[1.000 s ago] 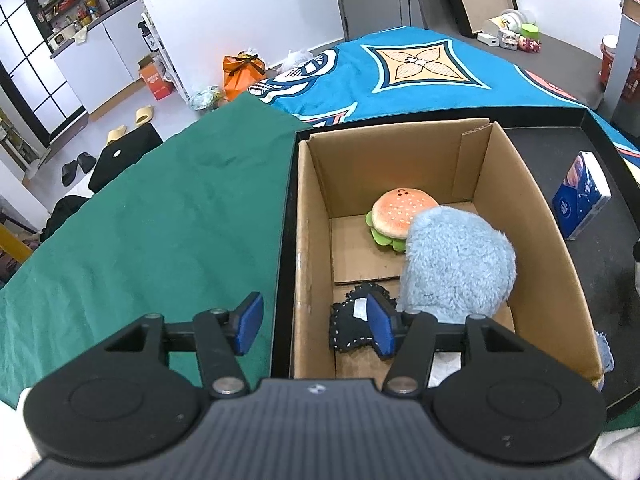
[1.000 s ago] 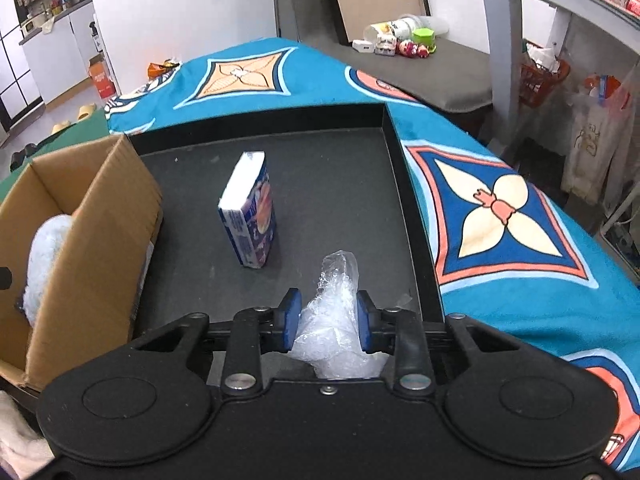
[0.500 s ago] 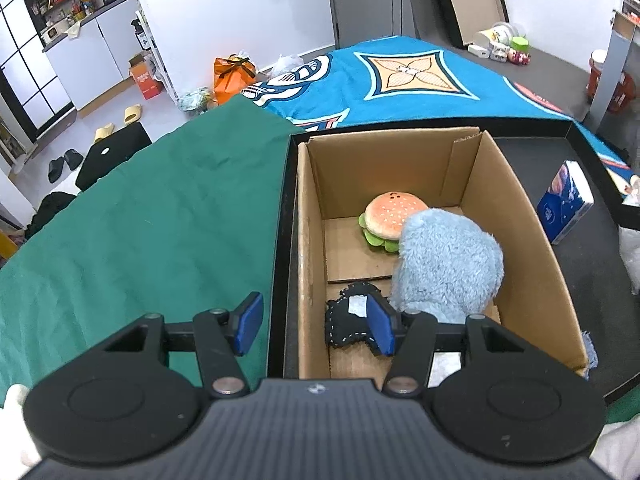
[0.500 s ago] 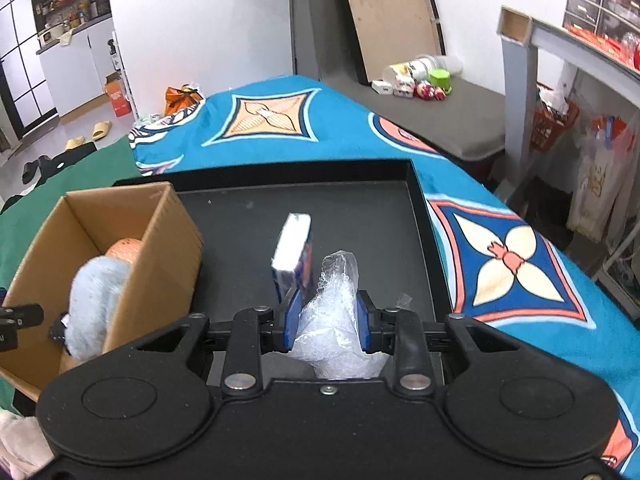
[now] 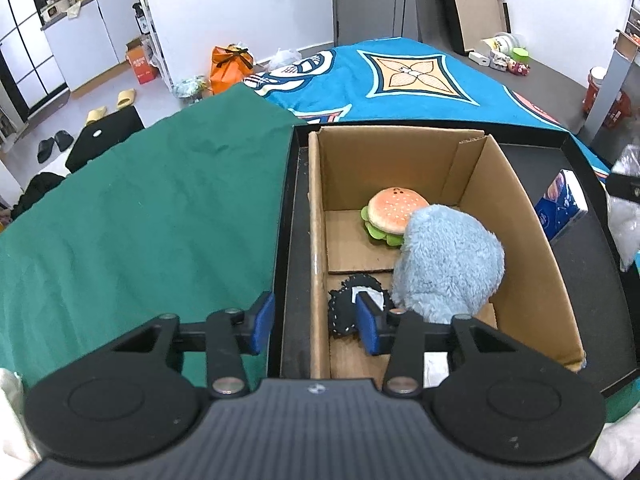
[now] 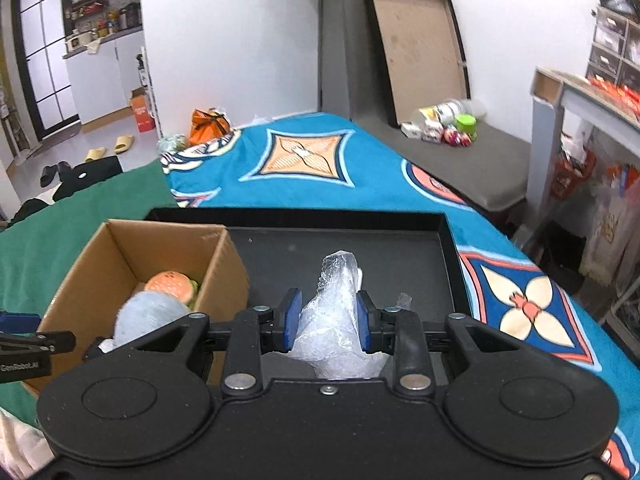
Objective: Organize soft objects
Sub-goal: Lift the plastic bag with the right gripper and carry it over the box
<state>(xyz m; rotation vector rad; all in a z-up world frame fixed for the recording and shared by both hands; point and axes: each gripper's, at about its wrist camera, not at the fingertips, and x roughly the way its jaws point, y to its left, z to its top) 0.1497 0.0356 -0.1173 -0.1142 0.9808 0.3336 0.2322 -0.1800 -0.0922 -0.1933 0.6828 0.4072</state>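
Bubble-wrap bundle (image 6: pixel 334 320) clamped between right hand-held gripper's (image 6: pixel 329 317) blue pads, beside the cardboard box (image 6: pixel 224 280).

We note the cardboard box (image 5: pixel 516 216) ahead of the left gripper (image 5: pixel 316 322): plain brown corrugated card, matt, with raw cut edges. Inside it, the blue plush (image 5: pixel 448 264) is long-piled and shaggy, the burger toy (image 5: pixel 394 214) is short smooth fabric, and the black toy (image 5: pixel 344 312) is dark matt cloth with pale stitching. Between the blue pads of the right gripper (image 6: pixel 327 318) we see a plastic bag (image 6: pixel 334 320), clear, crinkled and glossy. The gripper bodies are matt black plastic with shiny metal screw heads. The black tray (image 6: pixel 400 256) beyond looks matt and slightly dusty. The green cloth (image 5: pixel 140 216) left of the left gripper is matt woven fabric, lightly creased.
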